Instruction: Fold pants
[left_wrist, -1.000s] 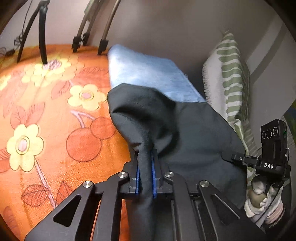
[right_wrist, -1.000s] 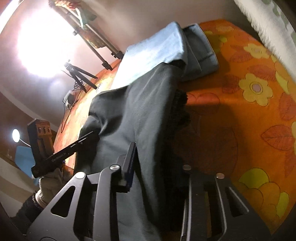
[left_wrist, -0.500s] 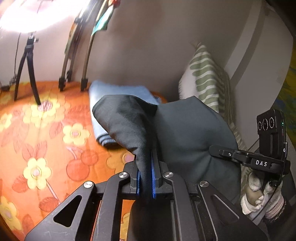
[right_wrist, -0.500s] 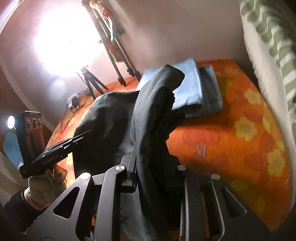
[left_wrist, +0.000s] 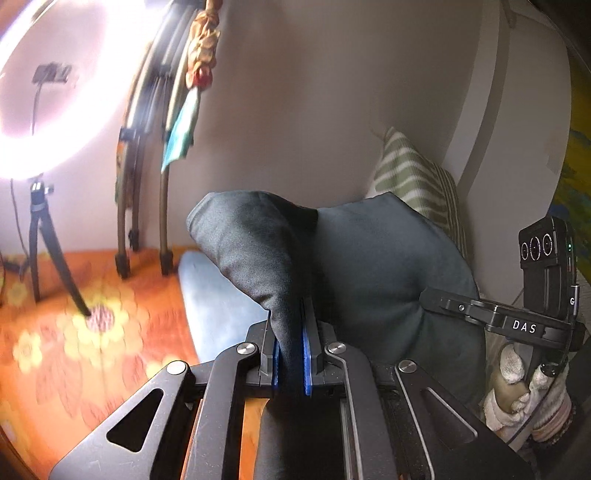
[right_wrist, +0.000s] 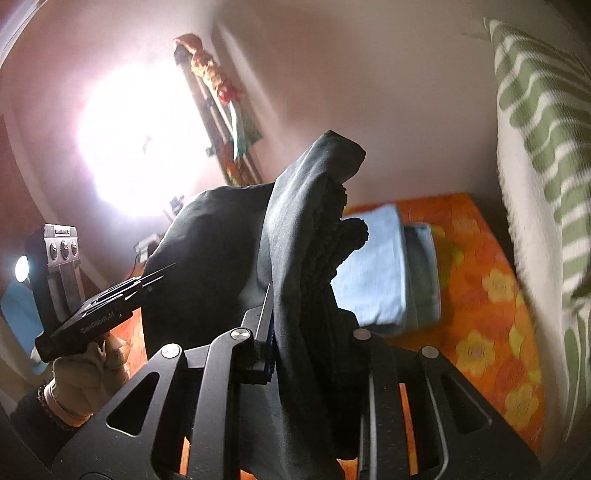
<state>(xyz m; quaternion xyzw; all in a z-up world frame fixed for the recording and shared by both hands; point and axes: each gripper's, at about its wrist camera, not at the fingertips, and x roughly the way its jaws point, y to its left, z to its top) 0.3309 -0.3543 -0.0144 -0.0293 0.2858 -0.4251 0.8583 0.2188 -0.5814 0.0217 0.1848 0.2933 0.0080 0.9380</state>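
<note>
The dark grey pants (left_wrist: 369, 273) hang in the air between both grippers, above the orange flowered bedspread (left_wrist: 74, 332). My left gripper (left_wrist: 290, 354) is shut on a bunched edge of the pants, the cloth pinched between its blue pads. My right gripper (right_wrist: 306, 332) is shut on the other bunched edge of the pants (right_wrist: 295, 236); cloth hides its right finger. The right gripper also shows at the right of the left wrist view (left_wrist: 436, 299), its tip pressed into the cloth. The left gripper shows at the left of the right wrist view (right_wrist: 147, 280).
A folded light blue cloth (right_wrist: 373, 266) lies on the bedspread beyond the pants, over a folded grey one (right_wrist: 421, 273). A green-striped pillow (right_wrist: 546, 147) stands against the wall at right. A ring light on a tripod (left_wrist: 44, 236) and leaning poles (left_wrist: 162, 184) stand at the back left.
Both grippers have lifted the pants up off the bedspread and tilted upward. The wall and ring light now fill more of each view.
</note>
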